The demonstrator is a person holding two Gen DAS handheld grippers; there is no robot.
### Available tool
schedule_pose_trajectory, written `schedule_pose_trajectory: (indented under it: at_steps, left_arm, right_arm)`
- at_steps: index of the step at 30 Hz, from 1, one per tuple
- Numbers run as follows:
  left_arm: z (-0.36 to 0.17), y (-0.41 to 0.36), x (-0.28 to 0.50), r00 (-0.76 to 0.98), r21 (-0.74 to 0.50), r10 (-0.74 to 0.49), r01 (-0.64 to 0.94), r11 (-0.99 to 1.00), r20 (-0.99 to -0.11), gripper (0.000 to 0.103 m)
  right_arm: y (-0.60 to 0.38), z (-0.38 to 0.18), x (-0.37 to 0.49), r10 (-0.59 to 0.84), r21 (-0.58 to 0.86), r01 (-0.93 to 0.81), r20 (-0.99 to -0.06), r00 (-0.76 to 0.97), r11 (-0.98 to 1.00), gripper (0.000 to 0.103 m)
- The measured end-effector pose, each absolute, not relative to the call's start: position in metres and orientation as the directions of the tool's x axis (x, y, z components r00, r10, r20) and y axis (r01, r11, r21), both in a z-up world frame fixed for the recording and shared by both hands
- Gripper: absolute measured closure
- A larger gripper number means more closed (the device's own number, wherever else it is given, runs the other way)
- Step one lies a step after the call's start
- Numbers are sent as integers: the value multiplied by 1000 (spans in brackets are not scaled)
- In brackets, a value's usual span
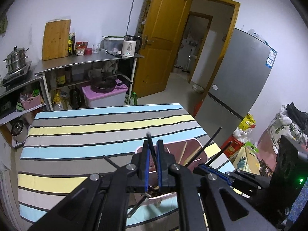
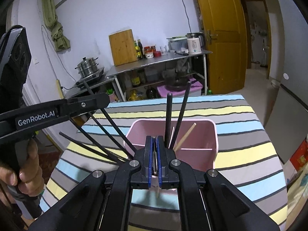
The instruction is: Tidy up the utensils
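Observation:
A pink divided basket (image 2: 192,122) stands on the striped table; two black chopsticks (image 2: 169,115) and a wooden one (image 2: 184,136) stand upright in it. My left gripper (image 1: 153,144) hovers over the basket's left part (image 1: 192,140). A black chopstick (image 1: 151,144) slants across the narrow gap between its blue pads, loose. Several more black chopsticks (image 2: 96,140) fan out over the left rim. My right gripper (image 2: 154,138) is shut on a thin pale chopstick (image 2: 157,189) above the basket's near wall. Each gripper shows in the other's view, left gripper (image 2: 105,98) and right gripper (image 1: 201,166).
The striped tablecloth (image 1: 96,127) covers the whole table. A person's hand (image 2: 28,165) holds the left tool. Beyond the far edge stand a steel shelf (image 1: 86,61) with kettle and cutting board, an open door (image 1: 159,38) and a grey fridge (image 1: 240,77). Bags (image 1: 246,123) crowd the right.

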State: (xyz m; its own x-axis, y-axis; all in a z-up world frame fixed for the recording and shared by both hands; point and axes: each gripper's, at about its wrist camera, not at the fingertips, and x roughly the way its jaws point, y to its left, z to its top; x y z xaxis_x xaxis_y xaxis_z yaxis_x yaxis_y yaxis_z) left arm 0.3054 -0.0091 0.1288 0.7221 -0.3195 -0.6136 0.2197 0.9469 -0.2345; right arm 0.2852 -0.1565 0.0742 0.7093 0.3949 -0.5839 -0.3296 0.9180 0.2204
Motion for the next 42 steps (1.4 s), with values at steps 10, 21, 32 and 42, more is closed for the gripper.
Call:
schedule_pose_trajectory:
  at_steps: [10,21,32,42]
  left_arm:
    - [144,2,291,752,-235,-312,213,948,-580,69]
    - [166,15,246,793,-220,-298,211,952,-531,64]
    - [140,21,171,800,-246,-315,215,945,-510,60]
    - [96,12,124,783,-255,-307,195,947,-541,59]
  right_arm:
    - [-166,89,268,399,219,-334,-553,732,917,88]
    - [-192,108,223,387,225,-315,-516,764,922,80]
    - [-202,98,159,353,195,-295,-514,782,935,73]
    - [-195,72,116,340,167,-297,-528,779,940,65]
